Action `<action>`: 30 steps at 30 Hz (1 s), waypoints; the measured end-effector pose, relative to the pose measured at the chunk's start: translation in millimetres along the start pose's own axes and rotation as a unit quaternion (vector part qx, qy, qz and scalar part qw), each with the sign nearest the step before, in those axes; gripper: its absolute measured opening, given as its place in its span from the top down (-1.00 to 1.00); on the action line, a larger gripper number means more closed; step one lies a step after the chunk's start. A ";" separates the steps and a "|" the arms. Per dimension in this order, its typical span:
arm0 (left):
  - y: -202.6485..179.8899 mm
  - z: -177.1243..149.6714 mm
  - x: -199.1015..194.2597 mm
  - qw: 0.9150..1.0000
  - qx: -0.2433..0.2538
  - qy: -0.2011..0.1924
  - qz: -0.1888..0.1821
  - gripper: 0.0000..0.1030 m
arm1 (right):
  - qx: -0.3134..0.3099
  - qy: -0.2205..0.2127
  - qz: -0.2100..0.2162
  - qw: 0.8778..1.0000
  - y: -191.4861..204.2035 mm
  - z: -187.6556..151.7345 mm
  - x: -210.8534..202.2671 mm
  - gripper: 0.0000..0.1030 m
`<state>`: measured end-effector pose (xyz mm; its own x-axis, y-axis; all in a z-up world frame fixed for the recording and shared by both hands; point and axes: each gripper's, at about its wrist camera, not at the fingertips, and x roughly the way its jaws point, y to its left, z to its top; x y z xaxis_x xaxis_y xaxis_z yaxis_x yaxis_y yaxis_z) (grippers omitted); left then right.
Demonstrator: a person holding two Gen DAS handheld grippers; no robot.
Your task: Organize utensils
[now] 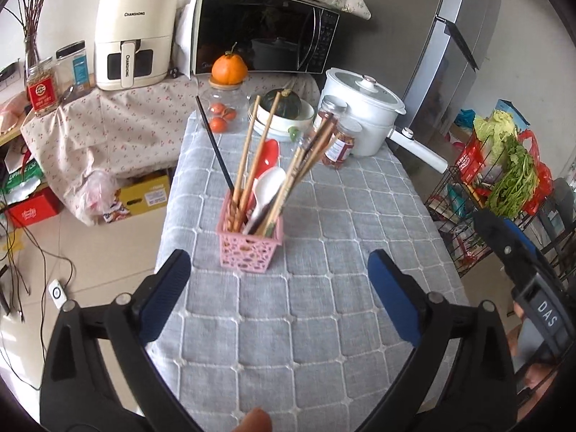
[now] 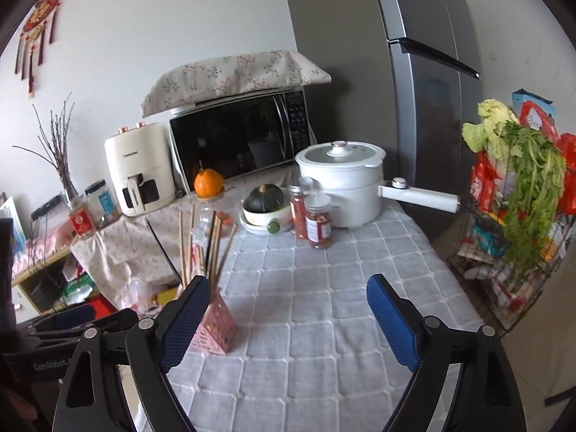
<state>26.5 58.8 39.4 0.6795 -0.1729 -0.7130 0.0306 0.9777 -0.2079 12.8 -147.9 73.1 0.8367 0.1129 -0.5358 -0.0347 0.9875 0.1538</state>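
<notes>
Pink basket (image 1: 248,248): perforated plastic, stands upright on the grey quilted tablecloth (image 1: 316,309), near the table's left edge. In the right wrist view its lower left part is hidden behind the right gripper's left finger.

Contents: several wooden chopsticks (image 1: 252,147) leaning in different directions, one black chopstick (image 1: 214,144) tilted left, a white spoon (image 1: 268,187) and a red spoon (image 1: 270,153); the red spoon's handle is hidden among the sticks, and the lower ends of all pieces are only dimly seen through the basket's holes.

Left gripper (image 1: 279,277): fingers spread wide, nothing between them, held above the cloth just short of the basket.

Right gripper (image 2: 288,300): fingers likewise spread, empty, the basket just beside its left finger. Its body shows at the right margin of the left wrist view, cut off.

Far end of table: white pot (image 2: 342,183), two jars (image 2: 313,216), stacked bowls (image 2: 266,219) holding a dark squash, a glass jar topped by an orange (image 1: 229,68). Jar labels are illegible.
</notes>
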 end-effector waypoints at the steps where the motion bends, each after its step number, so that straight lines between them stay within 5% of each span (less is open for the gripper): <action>1: -3.8 -1.8 -2.4 1.000 0.000 0.002 0.003 -0.92 | 0.001 0.003 -0.007 1.000 -4.0 0.7 -5.6 -0.91; 11: -34.3 -15.4 -38.9 0.998 0.016 -0.028 0.055 -0.98 | -0.006 0.009 -0.085 0.996 -35.6 6.3 -50.4 -1.00; 30: -38.7 -19.9 -34.6 0.996 0.029 -0.027 0.077 -0.98 | -0.011 0.050 -0.087 0.995 -45.5 1.5 -31.6 -1.00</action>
<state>-12.8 24.5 58.7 0.7182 -0.0152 -0.6957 -0.0357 0.9976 -0.0586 -11.3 -196.5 84.3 0.7728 -0.0505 -0.6327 0.0924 0.9952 0.0333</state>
